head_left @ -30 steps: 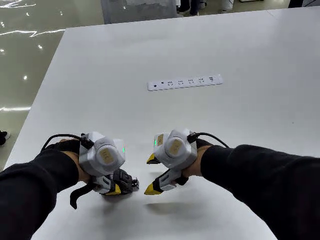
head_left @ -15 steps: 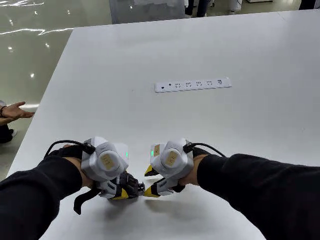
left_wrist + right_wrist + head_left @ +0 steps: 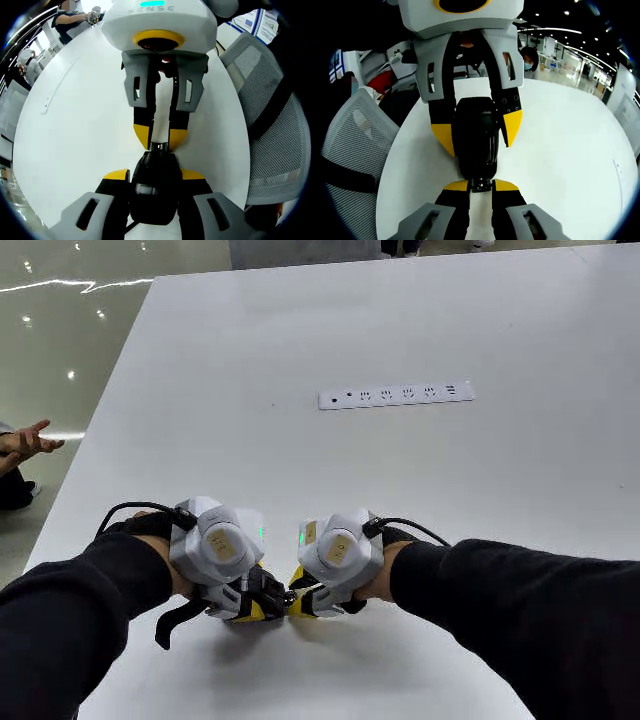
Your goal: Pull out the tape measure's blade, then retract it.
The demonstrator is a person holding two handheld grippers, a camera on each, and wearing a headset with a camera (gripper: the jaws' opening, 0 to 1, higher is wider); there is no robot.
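table [image 3: 520,490]: bare top fwd | pwr strip [image 3: 396,395] well ahead | mesh chair [image 3: 270,100] at edge

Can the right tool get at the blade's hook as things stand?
Probably yes. The right tool sits with its tips flanking the hook on the tape measure, held in the left tool; nothing lies between. Pinched or not, I can't tell.

No text readable, blurred lettering on right gripper [image 3: 160,142] housing, wall posters [image 3: 255,20] illegible
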